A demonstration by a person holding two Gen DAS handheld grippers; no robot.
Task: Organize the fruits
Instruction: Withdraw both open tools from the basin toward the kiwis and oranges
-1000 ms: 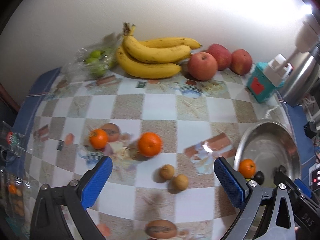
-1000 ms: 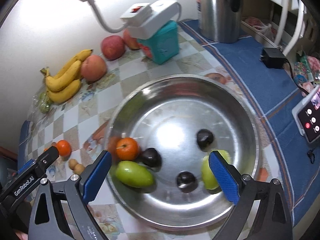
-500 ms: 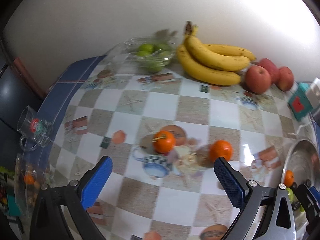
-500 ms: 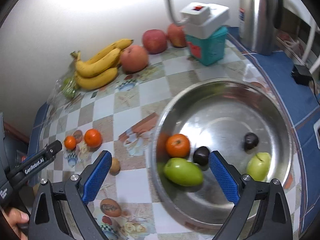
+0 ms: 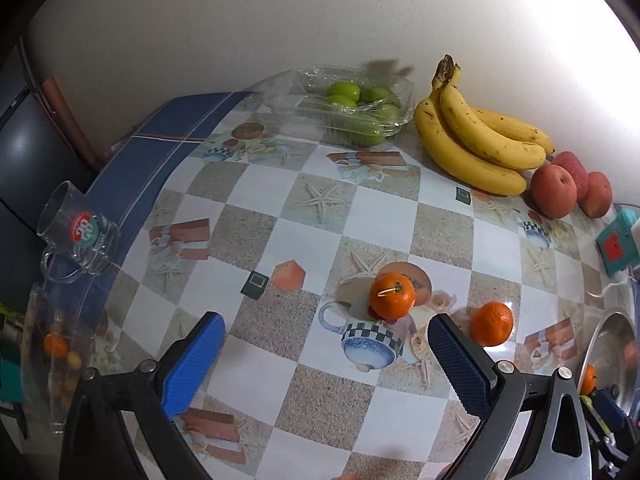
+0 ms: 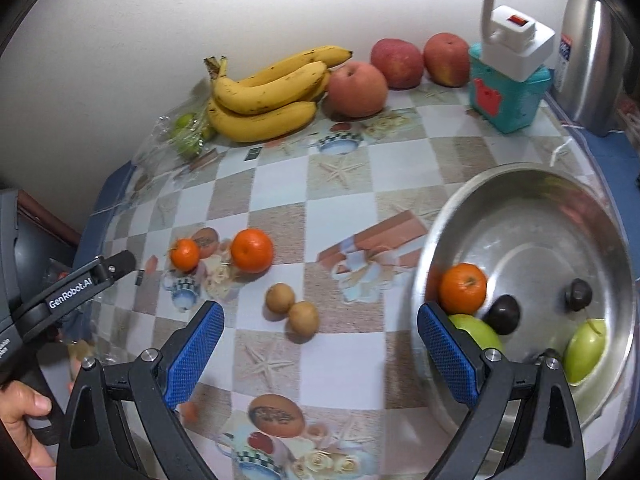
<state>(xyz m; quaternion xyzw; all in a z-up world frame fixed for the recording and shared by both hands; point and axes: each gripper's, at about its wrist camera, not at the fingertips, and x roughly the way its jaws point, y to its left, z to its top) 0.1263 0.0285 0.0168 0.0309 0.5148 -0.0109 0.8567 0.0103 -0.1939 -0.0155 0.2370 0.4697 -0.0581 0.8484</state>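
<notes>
Two tangerines lie on the checked tablecloth: a small one [image 5: 392,295] [image 6: 185,254] and a larger one [image 5: 491,323] [image 6: 252,250]. My left gripper [image 5: 326,360] is open and empty, just short of the small tangerine. Two small brown fruits [image 6: 292,309] lie in front of my right gripper [image 6: 318,350], which is open and empty. The steel bowl [image 6: 472,208] on the right holds a tangerine [image 6: 463,288], two green fruits [image 6: 584,350] and two dark fruits [image 6: 503,314]. Bananas [image 5: 476,136], red apples [image 5: 559,192] and a clear tray of green fruits [image 5: 352,108] sit by the wall.
A glass mug [image 5: 82,236] stands at the table's left edge. A teal box with a white plug block [image 6: 510,80] and a steel kettle [image 6: 592,60] stand at the back right. The left gripper's body [image 6: 72,284] shows at the right wrist view's left.
My left gripper has swung left and closed in on the small tangerine. My right gripper has swung left, away from the bowl, so the two brown fruits now lie ahead of it.
</notes>
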